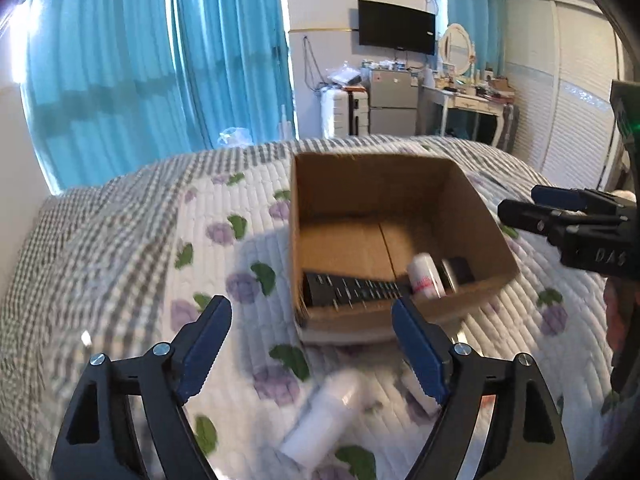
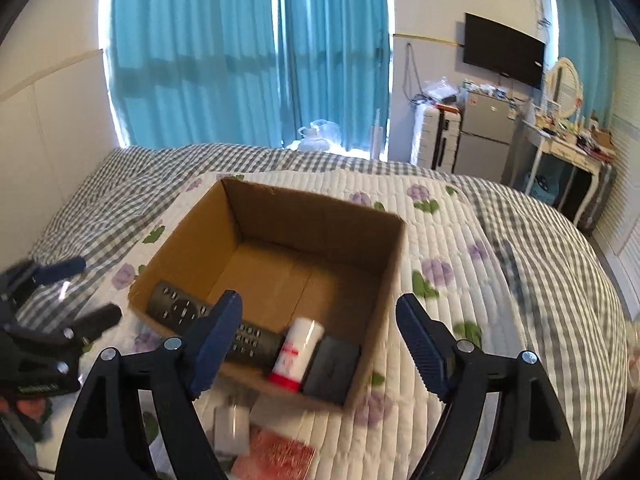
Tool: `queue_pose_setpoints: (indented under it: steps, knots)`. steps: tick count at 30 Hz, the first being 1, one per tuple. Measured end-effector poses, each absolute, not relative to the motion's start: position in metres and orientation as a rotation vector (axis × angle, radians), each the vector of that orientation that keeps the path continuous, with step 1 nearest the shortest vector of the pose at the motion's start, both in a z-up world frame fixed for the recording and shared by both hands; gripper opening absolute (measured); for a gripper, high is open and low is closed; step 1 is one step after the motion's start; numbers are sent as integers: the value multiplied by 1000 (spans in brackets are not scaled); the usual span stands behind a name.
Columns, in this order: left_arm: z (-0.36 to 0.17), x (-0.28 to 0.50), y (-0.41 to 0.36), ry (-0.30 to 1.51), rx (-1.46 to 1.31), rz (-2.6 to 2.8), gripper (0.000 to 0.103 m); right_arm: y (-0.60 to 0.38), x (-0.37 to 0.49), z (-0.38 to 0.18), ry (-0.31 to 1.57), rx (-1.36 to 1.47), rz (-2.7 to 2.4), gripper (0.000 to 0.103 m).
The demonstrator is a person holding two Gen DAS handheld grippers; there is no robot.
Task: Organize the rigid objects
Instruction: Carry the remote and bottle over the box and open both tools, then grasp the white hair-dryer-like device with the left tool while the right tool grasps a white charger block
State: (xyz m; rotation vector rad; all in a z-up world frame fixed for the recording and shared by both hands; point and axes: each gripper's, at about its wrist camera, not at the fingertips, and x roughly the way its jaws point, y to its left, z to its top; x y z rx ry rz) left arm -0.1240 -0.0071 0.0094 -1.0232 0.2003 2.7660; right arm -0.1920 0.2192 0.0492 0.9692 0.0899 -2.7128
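Jaws wide and empty on both grippers above the bed (image 1: 120, 240). Box (image 2: 192, 240) part-filled; next I lower left gripper (image 1: 312, 332) onto the white bottle (image 1: 324, 416).

The left tongs (image 1: 312, 320) are matte black plastic with two angular arms ending in dark blue, ribbed fingertips (image 1: 420, 350). Round silver screws (image 1: 161, 348) sit behind the fingertips, two on each arm, and triangular cut-outs open the arm bases. The right tongs (image 2: 318, 318) share the same build: black arms, blue serrated fingertips (image 2: 214, 340), silver screws (image 2: 466, 346). Seen from the left wrist, the right tool's black body (image 1: 592, 240) carries pale lettering reading "DAS" behind its tongs, with a small green light (image 1: 629, 128) above.
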Motion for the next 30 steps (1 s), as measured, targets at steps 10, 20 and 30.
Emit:
queue_pose_setpoints:
  steps: [10,20,30]
  knots:
    - [-71,-120,14,375,-1335,2689,85,206,-135,-9,176,1116,-2660,87]
    - [-98,-128,10,352,-1493,2574,50,200,-138,-28,194,1172,-2603,87]
    - [-66,-93,-5,171,-1385,2740,45,176,-133,-42,300,1214,-2546,86]
